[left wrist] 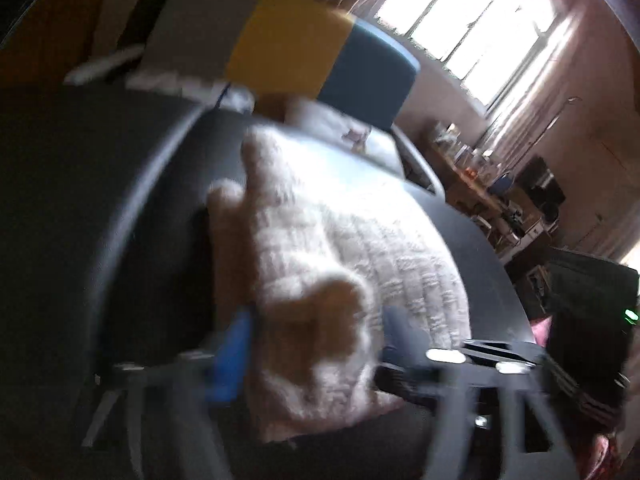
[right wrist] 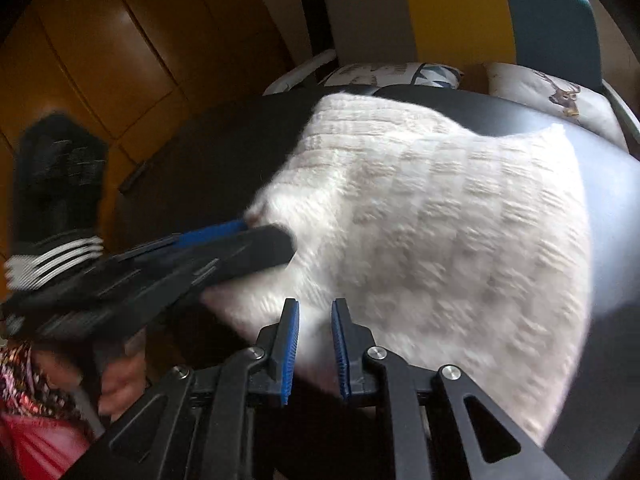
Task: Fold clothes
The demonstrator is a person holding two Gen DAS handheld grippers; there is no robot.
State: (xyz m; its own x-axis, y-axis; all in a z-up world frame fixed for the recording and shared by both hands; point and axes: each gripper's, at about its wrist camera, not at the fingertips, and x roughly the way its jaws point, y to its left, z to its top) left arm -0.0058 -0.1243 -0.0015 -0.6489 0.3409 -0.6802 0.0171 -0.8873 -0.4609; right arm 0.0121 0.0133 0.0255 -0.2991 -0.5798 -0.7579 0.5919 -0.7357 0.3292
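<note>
Dark round table [right wrist: 224, 152] fills both views, with a wooden cabinet [right wrist: 100, 60] behind it on one side and a bright window [left wrist: 472, 20] on the other. Spread across the tabletop is the white knitted garment [right wrist: 440, 220], ribbed and fuzzy, lying mostly flat; its knit ribs and longer side run from the near edge away toward the yellow-and-teal chair back [right wrist: 500, 12] and the deer-print cushion [right wrist: 552, 96]. Now the left gripper [right wrist: 260, 232] comes in low from the left, blue pads pressed together on the garment's left edge, and a flap of that edge stands lifted and blurred in the left wrist view [left wrist: 304, 280], pointing up and away. Over on the right gripper [right wrist: 315, 344], the blue-lined fingers sit slightly apart, a narrow gap between them, hovering over the garment's near edge with nothing visibly pinched. A hand [right wrist: 120, 380] grips the left tool's handle, beside a patterned red sleeve [right wrist: 24, 400].
</note>
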